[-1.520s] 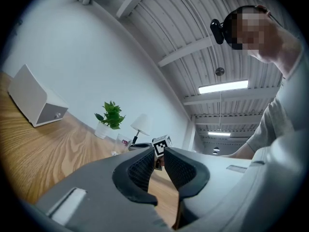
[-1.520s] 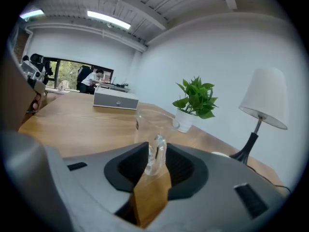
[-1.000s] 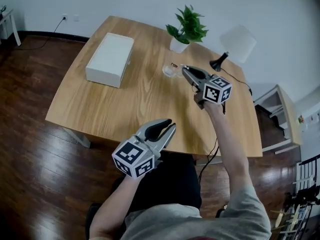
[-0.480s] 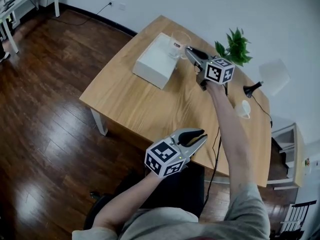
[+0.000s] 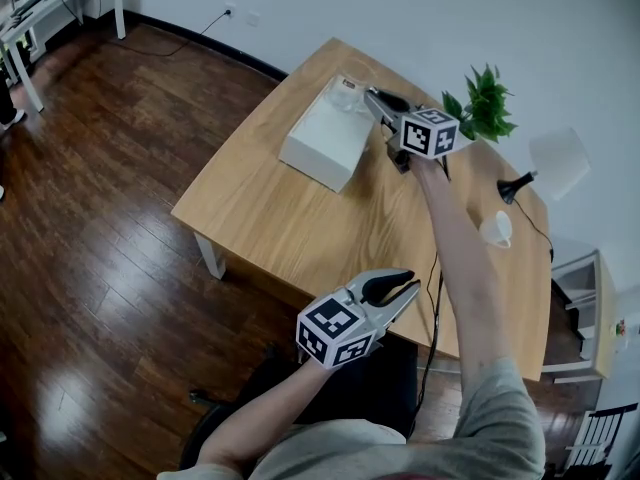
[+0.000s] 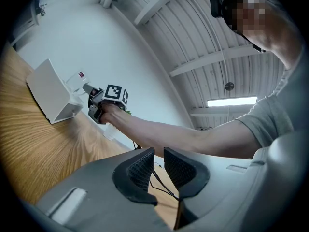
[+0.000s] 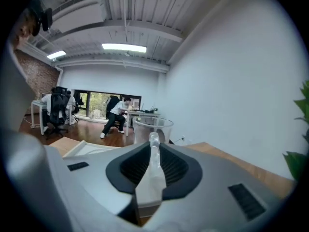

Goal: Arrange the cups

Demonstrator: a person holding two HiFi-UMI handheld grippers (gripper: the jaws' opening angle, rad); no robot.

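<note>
A clear glass cup (image 5: 350, 90) with a handle sits at the far end of the white box (image 5: 322, 138), low over its top or resting on it; I cannot tell which. My right gripper (image 5: 372, 96) reaches out over the table and has the cup's handle (image 7: 153, 146) between its pads; its jaws are opening. The cup's bowl (image 7: 152, 128) stands upright just past the fingertips. A white cup (image 5: 495, 230) stands near the table's right edge by the lamp. My left gripper (image 5: 405, 290) hovers at the near table edge, jaws a narrow gap apart, nothing between them (image 6: 159, 161).
The wooden table (image 5: 290, 218) carries a potted plant (image 5: 487, 103) and a desk lamp (image 5: 555, 163) at the back right, with a cable running to the near edge. Dark wooden floor lies to the left. People sit at desks far across the room (image 7: 116, 115).
My right gripper has carried the glass cup from the table beside the plant leftward to the white box. The left gripper has barely shifted.
</note>
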